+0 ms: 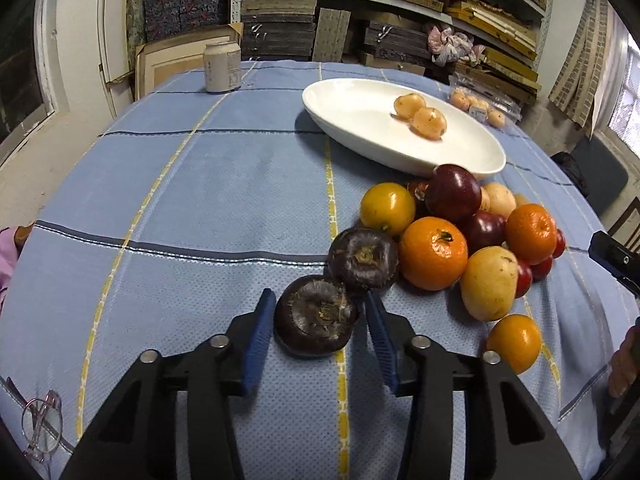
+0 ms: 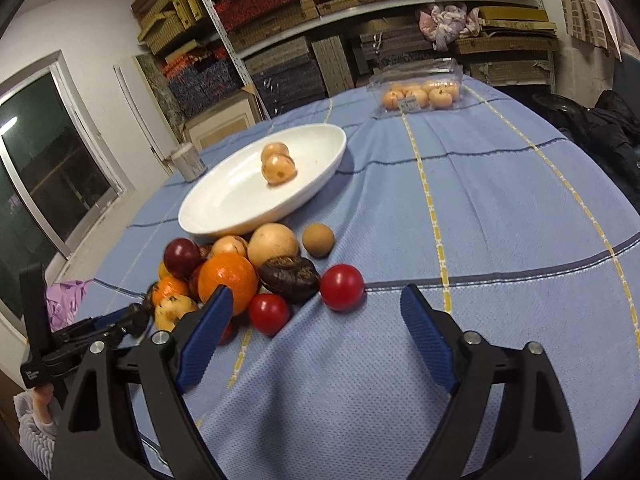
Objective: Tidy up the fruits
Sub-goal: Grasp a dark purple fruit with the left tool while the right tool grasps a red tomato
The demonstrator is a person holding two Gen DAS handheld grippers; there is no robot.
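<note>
A pile of mixed fruit (image 1: pixel 452 232) lies on the blue checked tablecloth, just in front of a white oval dish (image 1: pixel 360 120) that holds two small tan fruits (image 1: pixel 429 122). My left gripper (image 1: pixel 320 308) is open, its blue pads on either side of a dark purple-brown fruit (image 1: pixel 316 316) that rests on the cloth; the right pad is close to it. A second dark fruit (image 1: pixel 363 258) lies just behind. My right gripper (image 2: pixel 316 304) is open and empty, low over the cloth beside the pile (image 2: pixel 240 268), near two red tomatoes (image 2: pixel 342 286).
A white can (image 1: pixel 222 66) stands at the far left of the table. A clear pack of small orange fruits (image 2: pixel 418 94) lies at the far edge. Eyeglasses (image 1: pixel 40 428) lie at the near left. Shelves of boxes stand behind the table.
</note>
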